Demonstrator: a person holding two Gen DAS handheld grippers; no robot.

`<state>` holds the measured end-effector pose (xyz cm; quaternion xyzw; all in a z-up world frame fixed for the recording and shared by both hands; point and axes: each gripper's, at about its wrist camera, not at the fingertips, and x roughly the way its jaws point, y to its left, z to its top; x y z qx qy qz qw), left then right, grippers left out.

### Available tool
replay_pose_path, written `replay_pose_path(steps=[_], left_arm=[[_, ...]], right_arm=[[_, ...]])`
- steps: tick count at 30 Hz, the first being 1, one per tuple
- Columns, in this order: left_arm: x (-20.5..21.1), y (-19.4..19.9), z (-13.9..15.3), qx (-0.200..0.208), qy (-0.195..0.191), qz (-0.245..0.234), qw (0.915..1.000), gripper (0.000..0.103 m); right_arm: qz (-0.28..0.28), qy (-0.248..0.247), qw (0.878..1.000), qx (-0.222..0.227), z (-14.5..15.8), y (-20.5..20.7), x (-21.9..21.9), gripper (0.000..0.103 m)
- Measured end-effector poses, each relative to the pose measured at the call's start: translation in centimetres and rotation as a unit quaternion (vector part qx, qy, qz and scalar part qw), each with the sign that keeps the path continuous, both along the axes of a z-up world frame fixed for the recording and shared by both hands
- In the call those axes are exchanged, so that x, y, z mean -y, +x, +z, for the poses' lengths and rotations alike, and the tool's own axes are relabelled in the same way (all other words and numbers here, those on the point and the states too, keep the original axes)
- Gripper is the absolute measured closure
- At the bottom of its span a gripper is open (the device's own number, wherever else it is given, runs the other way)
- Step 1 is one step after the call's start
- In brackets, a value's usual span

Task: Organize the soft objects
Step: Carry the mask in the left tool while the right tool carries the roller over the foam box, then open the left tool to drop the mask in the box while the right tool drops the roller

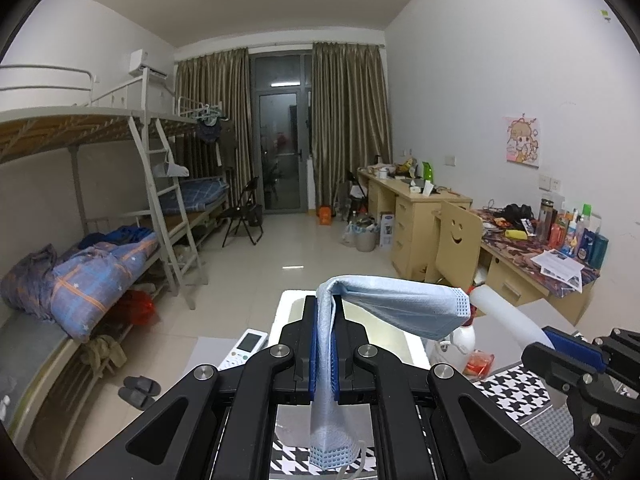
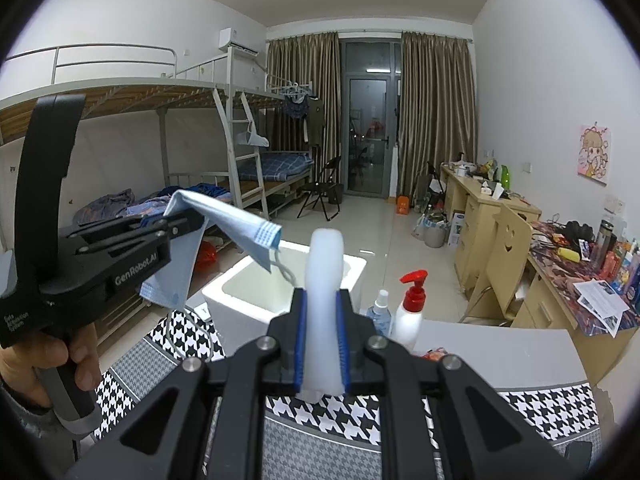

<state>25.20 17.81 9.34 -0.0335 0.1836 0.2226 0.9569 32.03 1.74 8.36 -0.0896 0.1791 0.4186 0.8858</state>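
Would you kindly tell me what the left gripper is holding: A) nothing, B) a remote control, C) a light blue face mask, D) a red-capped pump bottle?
C: the left gripper is shut on the mask, which drapes over its pads.

The face mask [image 1: 328, 360] is part-hidden where the left hand-held gripper [image 1: 325, 344] pinches it. The foam box [image 2: 256, 300] interior floor is hidden. Bottle [image 2: 380, 314] label unreadable. The person's hand [image 2: 60, 356] is cut off at the left edge.
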Motion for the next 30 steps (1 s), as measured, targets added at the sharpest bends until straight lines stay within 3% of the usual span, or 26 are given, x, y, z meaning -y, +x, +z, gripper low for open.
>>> replay_pose_path(steps=[30], left_arm=[[-4.1,5.7,-3.2,-0.061,-0.026,0.01,0.9978,0.098]], right_arm=[[0.018,-0.021,1.0,-0.013,-1.5,2.5,-4.3,0.086]])
